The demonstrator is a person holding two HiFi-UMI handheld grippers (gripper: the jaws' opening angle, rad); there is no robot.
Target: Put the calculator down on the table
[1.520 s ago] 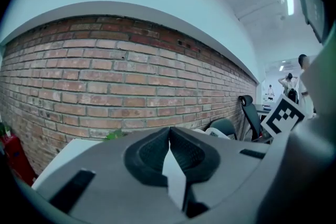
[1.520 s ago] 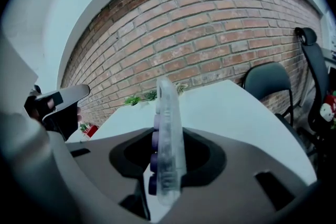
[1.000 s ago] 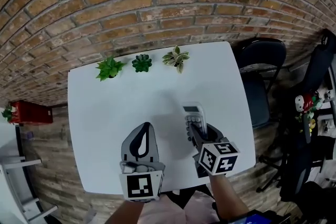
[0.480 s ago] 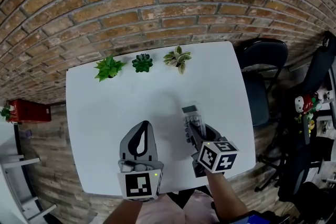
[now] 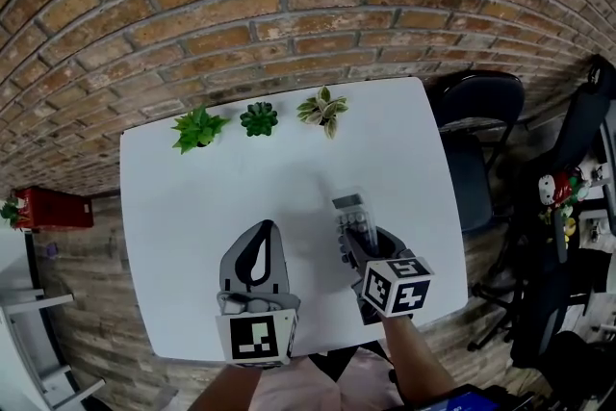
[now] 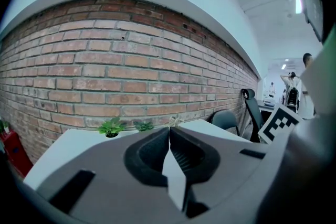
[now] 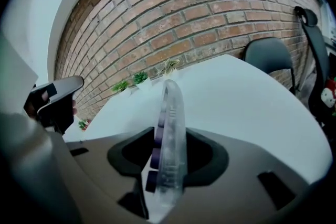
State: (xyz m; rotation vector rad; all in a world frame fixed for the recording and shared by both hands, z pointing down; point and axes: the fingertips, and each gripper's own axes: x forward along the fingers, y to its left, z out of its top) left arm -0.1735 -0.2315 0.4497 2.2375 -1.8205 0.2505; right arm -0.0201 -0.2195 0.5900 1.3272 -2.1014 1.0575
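A grey calculator with dark keys sticks out of my right gripper over the white table, right of its middle, far end low near the tabletop. In the right gripper view the calculator stands on edge between the two jaws, keys facing left; the jaws are opening, and their pads still touch it. My left gripper hovers near the table's front edge, to the left of the right one. Its jaws are shut with nothing in them.
Three small potted plants line the table's far edge by the brick wall. A black chair stands off the table's right side. A red box sits on the floor at the left.
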